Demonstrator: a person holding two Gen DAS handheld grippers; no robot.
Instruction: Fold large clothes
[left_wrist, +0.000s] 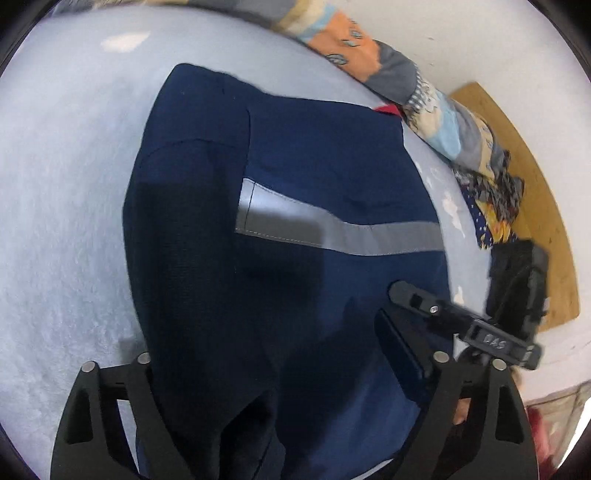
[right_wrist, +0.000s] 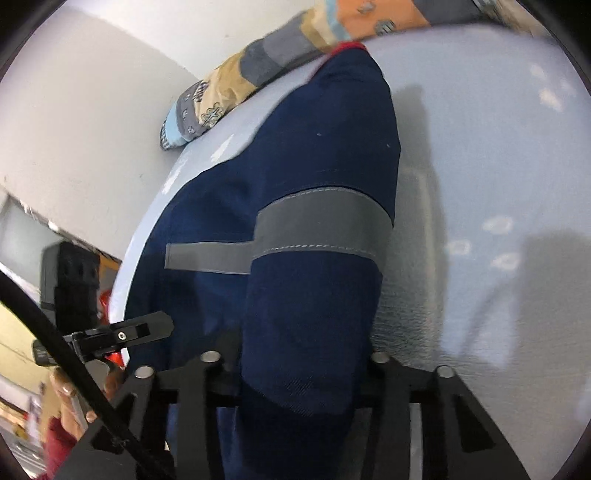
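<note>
Left wrist view: the navy garment (left_wrist: 280, 229) lies on a pale blue bed (left_wrist: 66, 206), its near end rising between the fingers of the left hand-held gripper (left_wrist: 291, 369) and running off the bottom of the frame. The fingertips are hidden by cloth, so I cannot tell whether they pinch it. A grey reflective stripe (left_wrist: 332, 229) crosses the right half. The right hand-held gripper (left_wrist: 410, 310) shows at the garment's right edge, its fingers apart. Bare bed lies open to the left; to the right the bed edge is close, with a patterned quilt (left_wrist: 424, 99) and a brown mat (left_wrist: 532, 192) beyond.

Right wrist view: the garment (right_wrist: 295, 177) hangs between the right hand-held gripper's (right_wrist: 295, 360) fingers, which stand spread; contact is hidden. Only here a folded sleeve with its own grey band (right_wrist: 325, 225) lies over the body. The left hand-held gripper (right_wrist: 147, 328) appears beside the left hem, blurred. Open bed (right_wrist: 498, 184) stretches right; the quilt (right_wrist: 236, 85) and a white wall (right_wrist: 74, 110) close the left.
</note>
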